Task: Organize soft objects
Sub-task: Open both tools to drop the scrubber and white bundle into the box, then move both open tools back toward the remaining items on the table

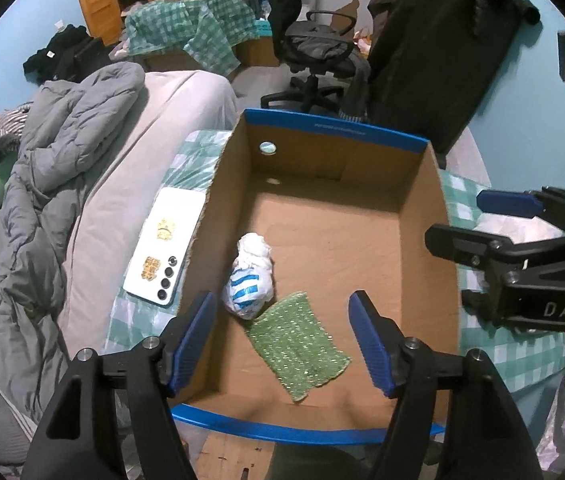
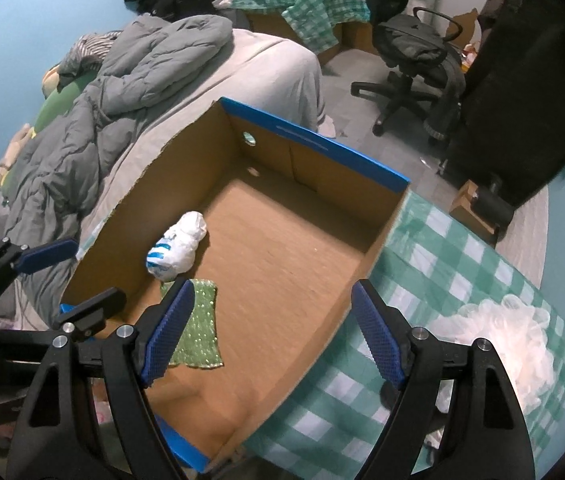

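Your left gripper [image 1: 282,338] hovers low in its frame over the near end of the box [image 1: 422,208], fingers spread wide and holding nothing. Just beyond them the green cloth [image 1: 298,348] lies flat on the box floor, touching the white bundle [image 1: 250,276] above it; both already sit inside, likely where you want soft things gathered. Your right gripper [image 2: 272,330] also stands wide apart and empty, straddling the box's right wall. At lower right of its view, a white fluffy heap [image 2: 498,340] rests on the checked sheet [image 2: 462,256] outside the box, probably the next pick. A phone [image 1: 166,240] lies left of the box.
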{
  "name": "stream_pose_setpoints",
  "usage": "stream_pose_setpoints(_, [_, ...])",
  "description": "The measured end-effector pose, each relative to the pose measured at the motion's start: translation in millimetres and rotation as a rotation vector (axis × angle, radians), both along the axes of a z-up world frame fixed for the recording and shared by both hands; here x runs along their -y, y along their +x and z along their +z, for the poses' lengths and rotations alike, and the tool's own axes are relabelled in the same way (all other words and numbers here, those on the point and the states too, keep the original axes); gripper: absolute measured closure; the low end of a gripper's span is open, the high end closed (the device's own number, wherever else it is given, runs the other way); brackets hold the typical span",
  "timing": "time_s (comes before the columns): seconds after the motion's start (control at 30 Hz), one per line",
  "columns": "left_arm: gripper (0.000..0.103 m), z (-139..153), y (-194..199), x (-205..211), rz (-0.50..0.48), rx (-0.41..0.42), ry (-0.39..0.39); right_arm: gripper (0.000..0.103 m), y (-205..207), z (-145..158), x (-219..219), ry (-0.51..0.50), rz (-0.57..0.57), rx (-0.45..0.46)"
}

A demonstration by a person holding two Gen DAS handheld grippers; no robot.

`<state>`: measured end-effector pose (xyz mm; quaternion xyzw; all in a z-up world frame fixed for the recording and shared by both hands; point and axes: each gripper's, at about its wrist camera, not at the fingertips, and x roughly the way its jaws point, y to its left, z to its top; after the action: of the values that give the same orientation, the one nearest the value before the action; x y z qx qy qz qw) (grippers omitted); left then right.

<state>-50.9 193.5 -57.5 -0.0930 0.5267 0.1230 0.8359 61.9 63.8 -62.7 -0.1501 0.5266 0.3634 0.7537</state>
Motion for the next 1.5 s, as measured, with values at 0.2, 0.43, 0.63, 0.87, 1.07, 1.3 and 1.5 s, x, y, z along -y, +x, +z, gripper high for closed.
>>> stream_pose_setpoints(0.2, [0.033, 4, 0, 5, -0.003, 0.010, -0.013, 0.022, -1, 7, 17, 0.001, -0.024, 0.007])
stream_pose_setpoints(0.43, [0.033, 11, -2, 18, -0.023, 0.023, 0.033, 0.022, 0, 14, 37, 0.004, -0.055, 0.018])
stream_pose_setpoints(0.63, [0.032, 15, 0, 34, -0.065, 0.029, 0.066, 0.022, -2, 16, 57, -0.002, -0.081, 0.025])
stream_pose_setpoints(0.87, [0.027, 16, 4, 56, -0.113, 0.015, 0.079, 0.022, -4, 17, 86, -0.008, -0.127, 0.023])
stream_pose_setpoints(1.07, [0.027, 16, 7, 78, -0.160, 0.010, 0.095, 0.022, -6, 16, 115, -0.022, -0.174, 0.020])
stream_pose_setpoints(1.3, [0.027, 20, 11, 104, -0.219, 0.030, 0.064, 0.022, -8, 15, 154, -0.046, -0.239, 0.019])
stream_pose_setpoints(1.5, [0.027, 19, 17, 122, -0.259, 0.031, 0.015, 0.022, -7, 13, 187, -0.064, -0.297, 0.009])
